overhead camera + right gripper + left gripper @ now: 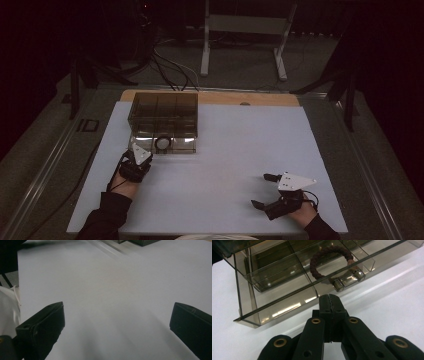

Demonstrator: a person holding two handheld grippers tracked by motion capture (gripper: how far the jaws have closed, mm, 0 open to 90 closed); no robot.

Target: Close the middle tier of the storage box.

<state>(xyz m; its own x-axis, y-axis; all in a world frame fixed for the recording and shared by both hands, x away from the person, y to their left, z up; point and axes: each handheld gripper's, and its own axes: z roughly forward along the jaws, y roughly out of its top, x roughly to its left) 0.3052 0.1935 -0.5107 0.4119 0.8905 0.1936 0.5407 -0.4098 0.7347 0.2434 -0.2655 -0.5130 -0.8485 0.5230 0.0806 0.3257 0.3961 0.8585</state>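
A clear plastic box [164, 122] with little rooms inside sits on the white table [225, 165], on its far left part. A dark red band [329, 261] lies in one of the front rooms of the box, close to the small clear latch [348, 280] on the front wall. In the high view the band [162, 143] looks like a small ring near the front edge. The left gripper [329, 300] has its jaws pressed together with nothing between them. Its tip is just in front of the box, near the latch, and the band is a little past the tip, behind the clear wall. The left hand [131, 172] reaches forward and holds that gripper [136, 157] pointing at the box. The right gripper [265, 190] rests low over the bare table, well apart from the box, with its jaws spread wide and empty. The right hand [300, 207] holds it pointing to the left. No words can be read anywhere.
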